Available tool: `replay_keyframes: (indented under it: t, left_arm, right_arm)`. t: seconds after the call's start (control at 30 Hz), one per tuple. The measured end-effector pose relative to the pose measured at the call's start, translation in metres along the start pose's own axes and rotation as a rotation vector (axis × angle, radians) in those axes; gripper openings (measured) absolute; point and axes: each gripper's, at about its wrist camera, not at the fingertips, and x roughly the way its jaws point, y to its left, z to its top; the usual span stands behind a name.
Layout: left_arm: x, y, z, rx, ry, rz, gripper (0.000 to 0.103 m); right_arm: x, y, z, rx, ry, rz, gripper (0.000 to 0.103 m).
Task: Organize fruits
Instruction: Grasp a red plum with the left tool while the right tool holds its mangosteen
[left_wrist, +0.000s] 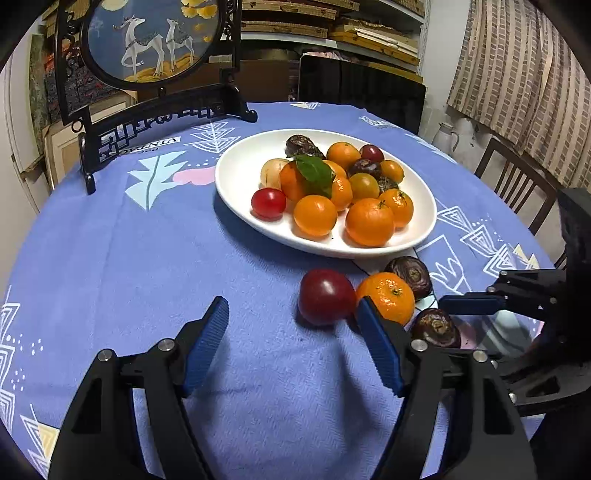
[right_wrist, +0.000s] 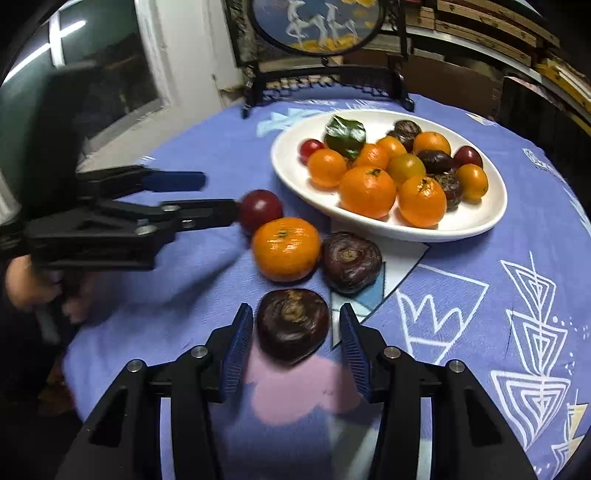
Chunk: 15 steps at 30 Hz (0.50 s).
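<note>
the round worktop (left_wrist: 110, 258) wears a blue cloth printed with white line triangles, pale leaves and a pink patch. at its far left edge stands a black carved wooden screen (left_wrist: 147, 48) holding a round picture of 2 white deer.

right of centre and toward the far side sits a white oval ceramic dish (left_wrist: 240, 173), heaped with orange mandarins, small red and yellow tomatoes, dark purple-brown water chestnuts and 1 green leaf (left_wrist: 316, 173).

the left gripper (left_wrist: 291, 321), black with blue ribbed pads, has its fingers spread wide and holds nothing; its right finger (left_wrist: 376, 343) lies just in front of the loose fruit. in the right wrist view this gripper (right_wrist: 218, 195) reaches in from the left, 1 fingertip right beside the tomato, though whether it touches i cannot tell.

the right gripper (right_wrist: 297, 325), same make, has its fingers partly apart on either side of a water chestnut, a small gap showing at each pad, so nothing is clamped.

4 loose pieces lie on the cloth just near of the dish. a loose orange mandarin (right_wrist: 286, 247) sits in the middle. a dark red round tomato (left_wrist: 327, 295) touches its left side. a dark purple-brown water chestnut (right_wrist: 351, 260) rests just right of the mandarin, close under the dish rim. a second dark water chestnut (right_wrist: 293, 325) lies nearest, between the right fingers.
</note>
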Motion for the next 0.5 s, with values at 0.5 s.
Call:
replay_keyframes:
  t: [0.5]
  left_arm:
    - [0.027,-0.007,0.015,0.012,0.041,0.038,0.075]
  right_arm:
    - [-0.011,-0.012,-0.015,0.047,-0.036,0.124,0.043]
